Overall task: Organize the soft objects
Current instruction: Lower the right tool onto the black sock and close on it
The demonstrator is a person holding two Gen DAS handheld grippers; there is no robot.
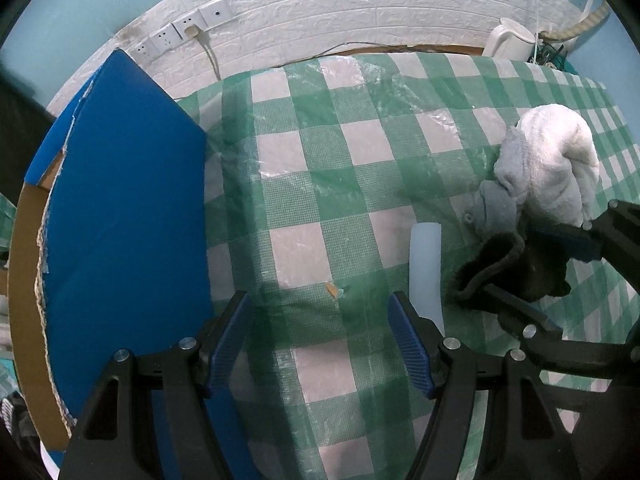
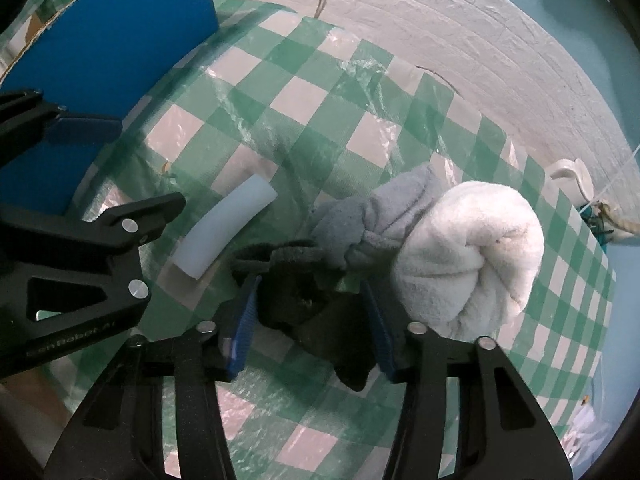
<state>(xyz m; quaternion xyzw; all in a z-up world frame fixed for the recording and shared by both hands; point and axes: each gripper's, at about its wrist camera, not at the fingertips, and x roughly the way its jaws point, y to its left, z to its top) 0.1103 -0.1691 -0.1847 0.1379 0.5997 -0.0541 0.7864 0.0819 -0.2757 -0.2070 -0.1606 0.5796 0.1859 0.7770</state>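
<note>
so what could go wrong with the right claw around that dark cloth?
1. The dark cloth lies against the knotted grey cloth, so lifting it may drag the grey one and the rolled white towel along.
2. The right claw straddles only a bunched part; its pads do not clearly press yet, so the cloth may slip.
3. The open left claw sits close by; the white tube lies between and could get knocked.

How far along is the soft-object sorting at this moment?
Nothing looks put away yet. In hand: the right gripper brackets the dark cloth; whether its pads press is unclear. Left gripper is open over bare tablecloth. Left: white rolled towel, grey cloth and white tube lie loose beside the blue box.
</note>
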